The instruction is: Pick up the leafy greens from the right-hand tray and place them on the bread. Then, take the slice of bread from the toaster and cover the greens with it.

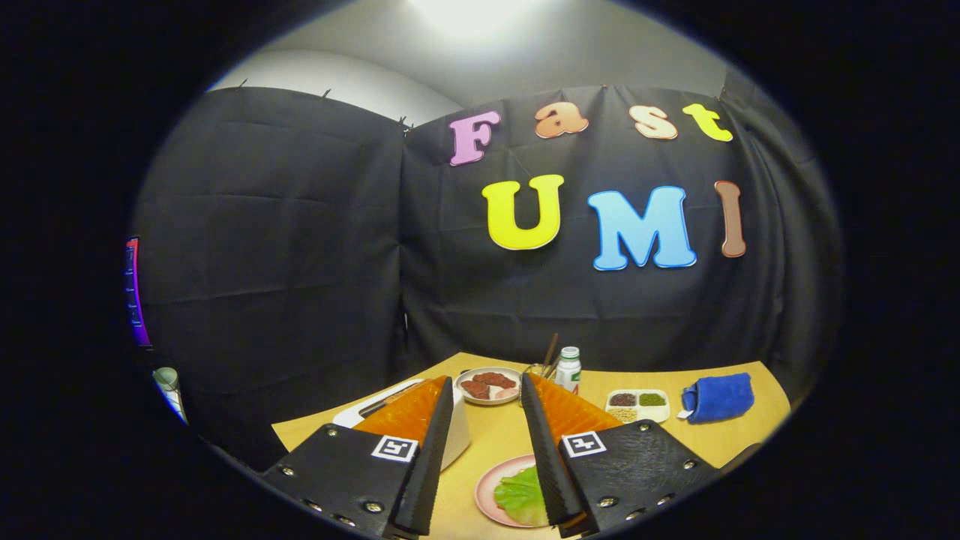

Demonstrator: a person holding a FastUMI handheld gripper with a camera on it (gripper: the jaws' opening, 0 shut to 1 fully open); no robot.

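Where fingers gape: pale, crinkled greens (523,495)

The single fisheye camera rides on the hand-held gripper (487,390), raised above the near edge of the tan wooden bench (675,439) and facing level along the parted fingers toward the black cloth wall (300,262) beyond, the bench low and close beneath.

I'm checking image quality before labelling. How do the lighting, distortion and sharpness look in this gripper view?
In the gripper view, a bright ceiling light blows out to white glare; fisheye distortion bows the black cloth wall and the light wooden table; the open gripper fingers look sharp, with nothing between them; the green lettuce leaf on the pink round plate is evenly lit and clear.
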